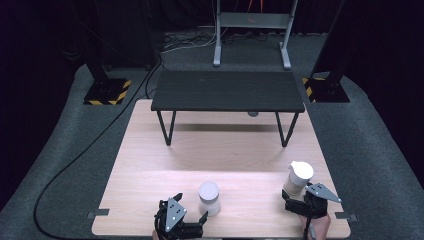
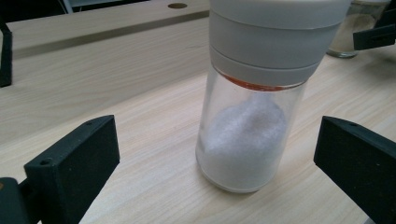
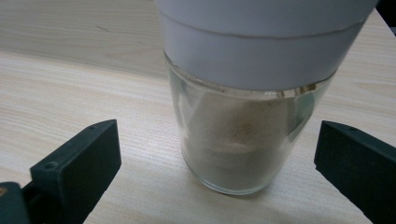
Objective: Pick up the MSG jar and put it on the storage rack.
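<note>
One pale wooden tabletop carries everything, and one low black metal-legged shelf stands across its far half, well apart from the work at the near edge. That leaves the front strip free for both hands, which is likely why the jars stand close to the person.

Two black two-jaw grippers come in from the bottom of the high view. The left gripper sits just beside one clear glass jar with a grey screw-on grinder lid, part filled with white grains. In the left gripper view this jar stands upright between the jaws, which are spread wide with clear gaps on both sides, so nothing is pinched yet. I judge the gripper is lined up low on the glass body to close below the lid.

The right gripper stands at the near right, just beside one clear glass jar with a white spouted lid, holding a beige powder. In the right gripper view that jar is also upright and centred between spread jaws, untouched.

Each jar rests flat on the wood, one in front of each hand, well apart from the other, so both can be gripped at once without the hands crossing.
</note>
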### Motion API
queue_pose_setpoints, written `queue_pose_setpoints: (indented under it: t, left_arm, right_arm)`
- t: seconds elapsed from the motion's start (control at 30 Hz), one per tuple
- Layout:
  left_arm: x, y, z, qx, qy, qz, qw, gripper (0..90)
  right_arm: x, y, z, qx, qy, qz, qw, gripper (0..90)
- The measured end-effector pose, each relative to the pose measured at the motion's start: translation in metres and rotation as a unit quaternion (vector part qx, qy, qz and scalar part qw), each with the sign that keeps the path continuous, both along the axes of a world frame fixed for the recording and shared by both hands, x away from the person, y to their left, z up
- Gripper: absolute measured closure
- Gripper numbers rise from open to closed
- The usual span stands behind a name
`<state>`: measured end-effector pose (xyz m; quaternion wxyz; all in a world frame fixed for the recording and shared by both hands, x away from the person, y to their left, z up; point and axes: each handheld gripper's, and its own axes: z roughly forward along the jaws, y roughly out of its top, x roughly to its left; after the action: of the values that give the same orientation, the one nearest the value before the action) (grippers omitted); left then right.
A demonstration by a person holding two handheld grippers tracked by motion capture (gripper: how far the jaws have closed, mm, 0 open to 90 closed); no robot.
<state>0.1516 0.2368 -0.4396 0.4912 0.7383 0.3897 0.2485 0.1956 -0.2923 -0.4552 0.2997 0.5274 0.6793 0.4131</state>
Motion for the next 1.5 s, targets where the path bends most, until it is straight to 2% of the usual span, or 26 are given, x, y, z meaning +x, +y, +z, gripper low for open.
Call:
queue_pose_setpoints:
  t: [0.47, 0.53, 0.9, 0.93, 1.07, 1.3, 1.5]
  left_arm:
    - [0.003, -0.008, 0.004, 0.003, -0.005, -0.004, 1.0000, 0.1]
    - [0.004, -0.010, 0.006, 0.000, -0.011, -0.006, 0.9999, 0.1]
    - [0.014, -0.019, 0.006, -0.008, -0.015, -0.017, 0.9997, 0.1]
    - [0.013, -0.021, 0.006, -0.009, -0.022, -0.012, 0.9996, 0.1]
    - [0.015, -0.021, 0.007, -0.012, -0.026, -0.013, 0.9995, 0.1]
    - [0.020, -0.023, 0.005, -0.017, -0.031, -0.025, 0.9990, 0.1]
    - [0.023, -0.025, 0.006, -0.017, -0.030, -0.026, 0.9990, 0.1]
  right_arm:
    - [-0.001, -0.001, -0.001, 0.004, -0.002, -0.001, 1.0000, 0.0]
    - [-0.001, -0.001, 0.000, 0.003, 0.000, -0.001, 1.0000, 0.0]
    - [0.000, -0.003, 0.000, 0.006, 0.000, 0.002, 1.0000, 0.0]
    - [0.000, -0.003, 0.000, 0.007, 0.000, 0.002, 1.0000, 0.0]
    - [0.000, -0.003, 0.000, 0.006, 0.001, 0.002, 1.0000, 0.0]
    - [0.001, -0.003, 0.000, 0.008, 0.002, 0.003, 1.0000, 0.0]
    - [0.001, -0.004, 0.000, 0.009, 0.003, 0.005, 0.9999, 0.0]
